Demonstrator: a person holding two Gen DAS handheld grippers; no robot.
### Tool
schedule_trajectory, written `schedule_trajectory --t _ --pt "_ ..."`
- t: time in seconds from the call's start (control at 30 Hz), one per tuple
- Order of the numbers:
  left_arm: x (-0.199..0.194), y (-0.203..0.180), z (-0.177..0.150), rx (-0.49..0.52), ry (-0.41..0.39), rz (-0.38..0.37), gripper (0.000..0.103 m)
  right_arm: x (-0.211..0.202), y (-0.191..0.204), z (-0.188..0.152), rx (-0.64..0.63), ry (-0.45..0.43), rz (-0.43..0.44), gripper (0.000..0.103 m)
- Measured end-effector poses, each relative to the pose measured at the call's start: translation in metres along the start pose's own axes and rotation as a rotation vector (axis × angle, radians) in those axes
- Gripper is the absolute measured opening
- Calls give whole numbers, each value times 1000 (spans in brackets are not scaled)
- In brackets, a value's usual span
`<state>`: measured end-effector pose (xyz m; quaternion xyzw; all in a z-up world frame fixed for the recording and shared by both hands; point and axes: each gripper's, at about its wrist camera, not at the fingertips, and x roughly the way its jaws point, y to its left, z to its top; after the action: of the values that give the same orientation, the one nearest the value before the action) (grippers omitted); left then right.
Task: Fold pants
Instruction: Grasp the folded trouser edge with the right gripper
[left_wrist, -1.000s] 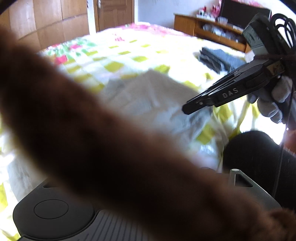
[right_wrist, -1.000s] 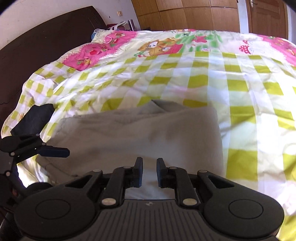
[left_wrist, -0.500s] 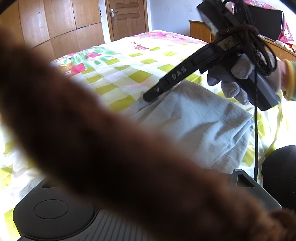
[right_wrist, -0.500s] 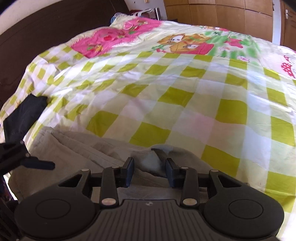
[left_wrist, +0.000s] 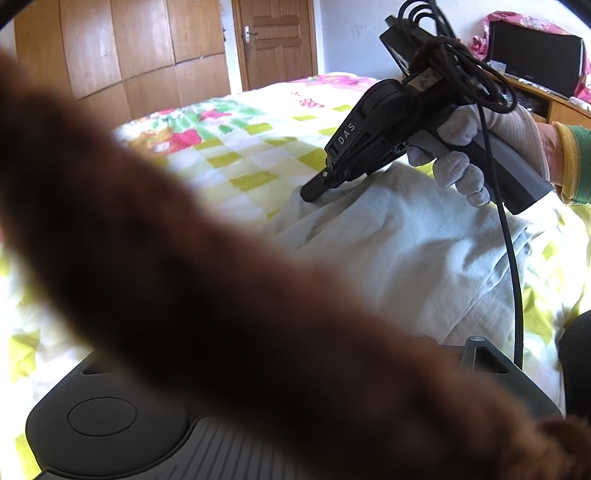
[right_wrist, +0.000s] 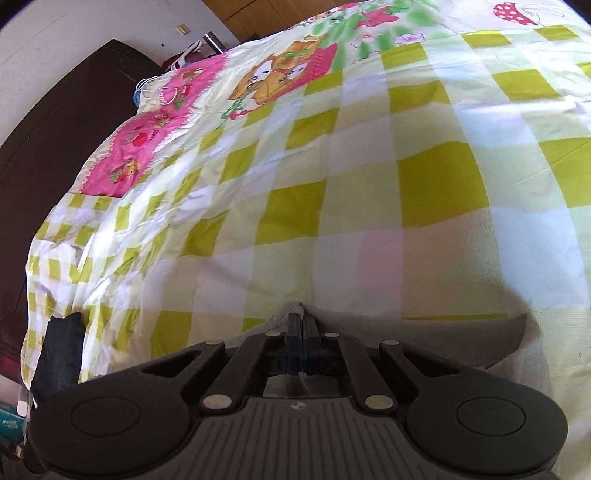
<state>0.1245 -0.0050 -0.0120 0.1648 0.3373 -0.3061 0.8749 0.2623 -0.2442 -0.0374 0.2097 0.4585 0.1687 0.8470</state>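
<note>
The pale grey pants (left_wrist: 399, 251) lie folded on the green-and-white checked bedsheet (right_wrist: 369, 192), bunched up where a far edge of the cloth rises into the right gripper (right_wrist: 303, 321). Its jaws are pressed together with that edge of fabric pinched between them. A gloved hand (left_wrist: 476, 147) holds this tool above the pants. A blurred brown furry band (left_wrist: 184, 258) covers the left gripper's fingers, so whether its jaws are open cannot be told. Beyond the right jaws stands a dark headboard (right_wrist: 66, 110).
</note>
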Motion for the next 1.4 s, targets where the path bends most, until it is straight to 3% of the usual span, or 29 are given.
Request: schedule_trajectory --t 0.17,0.33,0.5,0.57,0.67,0.77,0.9,1.1,1.23,1.33,1.4 --pt "1 8 -12 -21 29 14 84 -25 11 8 -109 -105 -134 20" --pt "-12 11 -17 -35 37 46 84 -78 24 -15 -218 -186 -126 21" --pt "-27 4 -15 -30 1 64 84 -77 35 -61 -307 -74 -85 23" --pt "-29 -2 -13 -24 -14 69 84 -60 24 -68 -278 -46 -176 23" --pt "-24 -10 -12 -31 -1 66 84 -50 1 -66 -167 -39 -181 14" --pt "-12 -11 -18 -32 77 84 84 -82 2 -66 -138 -118 -157 22" --pt "-22 -5 -17 -54 82 97 84 -125 -1 -88 -146 -172 -203 40" --pt "-34 -17 -11 -37 38 90 84 -146 -31 -125 -49 -154 -324 42" --pt "-30 -36 -3 -26 12 62 84 -153 -45 -133 19 -160 -281 44" --pt "-24 -51 2 -8 8 44 84 -144 -59 -130 94 -83 -183 46" --pt "-13 -58 2 14 46 37 85 -143 -66 -129 130 -55 -126 46"
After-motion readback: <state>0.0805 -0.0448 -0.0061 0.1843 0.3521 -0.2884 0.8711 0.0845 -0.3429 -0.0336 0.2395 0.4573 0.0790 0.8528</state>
